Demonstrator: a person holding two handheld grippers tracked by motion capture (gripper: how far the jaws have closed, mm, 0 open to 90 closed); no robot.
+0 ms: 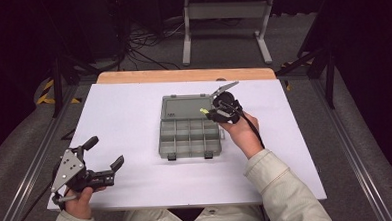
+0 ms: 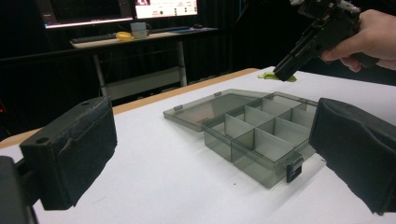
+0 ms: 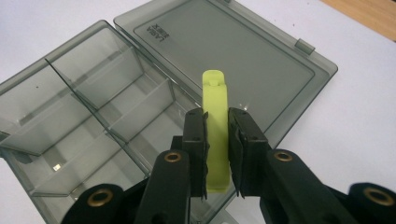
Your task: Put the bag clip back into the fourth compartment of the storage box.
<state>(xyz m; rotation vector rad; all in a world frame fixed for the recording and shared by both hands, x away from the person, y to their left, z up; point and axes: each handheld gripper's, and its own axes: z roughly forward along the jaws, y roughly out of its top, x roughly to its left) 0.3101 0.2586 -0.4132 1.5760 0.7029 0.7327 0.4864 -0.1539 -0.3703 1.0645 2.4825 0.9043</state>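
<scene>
A smoky clear compartment box (image 1: 190, 138) lies open in the middle of the white table, its lid (image 1: 184, 107) folded flat toward the far side. My right gripper (image 1: 210, 113) hovers over the box's far right corner, shut on a lime-green plastic piece (image 1: 203, 111). In the right gripper view the green piece (image 3: 216, 135) stands upright between the two jaws above the lid (image 3: 224, 51) and the compartments (image 3: 88, 107). My left gripper (image 1: 104, 152) rests at the table's near left, open and holding nothing. In the left gripper view the box (image 2: 261, 133) sits ahead and the green piece (image 2: 275, 76) shows beyond it.
A wooden strip (image 1: 185, 75) borders the table's far edge. Beyond it stand a metal frame (image 1: 225, 26) and floor cables. White tabletop (image 1: 127, 118) lies bare between the left gripper and the box.
</scene>
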